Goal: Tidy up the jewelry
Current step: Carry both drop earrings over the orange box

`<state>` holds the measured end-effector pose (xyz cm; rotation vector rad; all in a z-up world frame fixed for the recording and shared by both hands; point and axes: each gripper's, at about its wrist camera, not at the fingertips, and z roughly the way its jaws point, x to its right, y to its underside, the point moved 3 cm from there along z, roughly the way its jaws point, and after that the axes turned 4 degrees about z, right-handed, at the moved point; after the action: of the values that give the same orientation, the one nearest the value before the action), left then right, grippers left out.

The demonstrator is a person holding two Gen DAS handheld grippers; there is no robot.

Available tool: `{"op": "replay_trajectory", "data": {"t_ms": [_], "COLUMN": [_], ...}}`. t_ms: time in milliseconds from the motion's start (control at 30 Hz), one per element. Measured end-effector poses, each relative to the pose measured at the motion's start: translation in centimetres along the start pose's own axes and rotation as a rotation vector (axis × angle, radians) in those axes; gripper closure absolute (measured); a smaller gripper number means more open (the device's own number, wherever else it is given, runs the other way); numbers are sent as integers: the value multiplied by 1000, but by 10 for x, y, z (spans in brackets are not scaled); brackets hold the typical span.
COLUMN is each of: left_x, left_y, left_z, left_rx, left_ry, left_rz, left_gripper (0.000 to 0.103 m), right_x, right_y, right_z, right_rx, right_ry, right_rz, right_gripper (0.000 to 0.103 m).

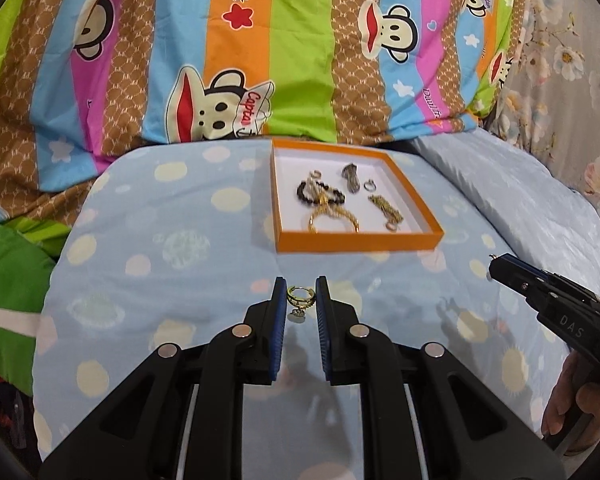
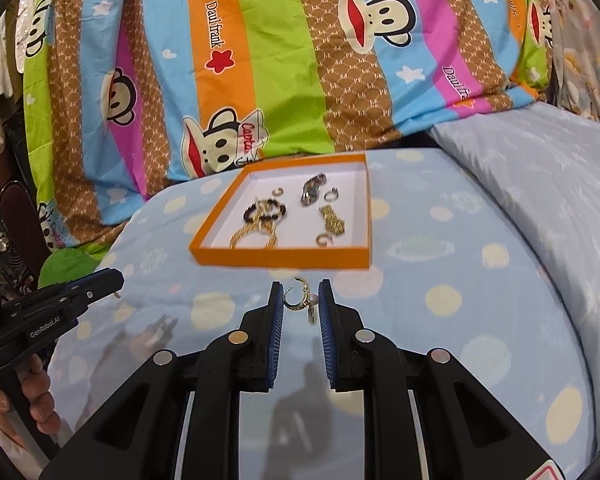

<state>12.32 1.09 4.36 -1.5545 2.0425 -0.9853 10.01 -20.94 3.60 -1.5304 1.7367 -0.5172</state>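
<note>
From the left wrist, the left gripper (image 1: 299,300) is clamped on a gold earring (image 1: 299,298) with a small dangling charm, held just short of the orange tray (image 1: 356,239), which sits on the dotted blue sheet (image 1: 160,248) with bracelets and rings (image 1: 336,200) inside. From the right wrist, the right gripper (image 2: 300,300) pinches a second gold earring (image 2: 302,299), also right in front of the tray (image 2: 280,258). The left gripper (image 2: 100,286) shows off to the tray's near left.
</note>
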Motion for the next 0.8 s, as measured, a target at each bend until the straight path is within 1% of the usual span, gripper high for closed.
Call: {"op": "replay_trajectory", "data": {"t_ms": [233,400,467,533,600,733,800], "left_x": [-4,-2,-1,-2,-4,-6,-6], "left_y": [-51,-92,-107,-120,-130,-147,-153], "left_z": [35,65,81,101,118,152,165], "left_rx": [12,52,56,48,36,15,4], "left_ry": [7,-8,-13,-24,-15,-22,-8], "left_rz": [12,34,41,36,31,23,20], "left_gripper": [89,89,89,89,89,89,89], "right_x": [6,12,13,15,17,22,25], "right_y": [-54,-94,-108,-118,-128,-143,-148], "right_z": [36,75,94,109,126,152,166], "right_rx": [23,17,7,-2,-7,-20,-32], "right_ry": [-5,-18,-18,-19,-13,-16,-13], "right_rz": [-12,-9,-10,-8,-10,-4,-4], "right_gripper": [86,86,86,86,86,86,86]}}
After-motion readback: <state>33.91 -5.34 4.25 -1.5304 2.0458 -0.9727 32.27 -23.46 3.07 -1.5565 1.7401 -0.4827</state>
